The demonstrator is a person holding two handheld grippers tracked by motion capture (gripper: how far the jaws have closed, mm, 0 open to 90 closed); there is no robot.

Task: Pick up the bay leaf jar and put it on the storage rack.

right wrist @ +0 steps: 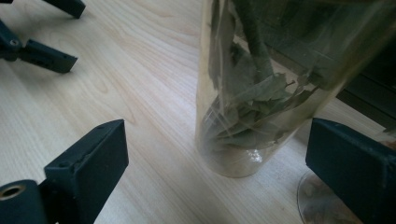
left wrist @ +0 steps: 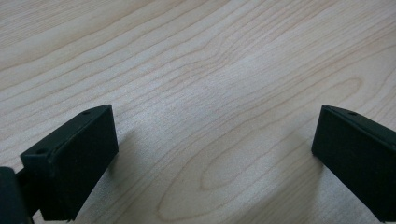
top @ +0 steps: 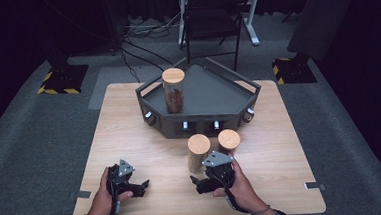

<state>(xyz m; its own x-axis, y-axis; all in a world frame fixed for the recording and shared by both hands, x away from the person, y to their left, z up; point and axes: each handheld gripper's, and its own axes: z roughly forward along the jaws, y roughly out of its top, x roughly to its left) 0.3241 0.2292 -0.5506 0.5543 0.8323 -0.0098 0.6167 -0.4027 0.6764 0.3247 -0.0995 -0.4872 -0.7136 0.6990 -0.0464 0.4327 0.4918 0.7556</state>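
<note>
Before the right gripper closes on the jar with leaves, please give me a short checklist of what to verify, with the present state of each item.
1. Right gripper open: ok, fingers wide apart.
2. Leaf jar between the fingers: ok, though it sits nearer the right one.
3. Jar upright with lid on: ok.
4. Second jar clear of the fingers: not ok, it stands close beside.
5. Left gripper out of the way: ok, open over bare table.
6. Tray has room: ok, it holds one jar.

Both hands come in from the bottom. The left hand [top: 105, 193] holds the left gripper [top: 142, 186] with its jaws wide apart. The right hand [top: 240, 183] holds the right gripper [top: 197, 183], jaws wide apart too.
</note>
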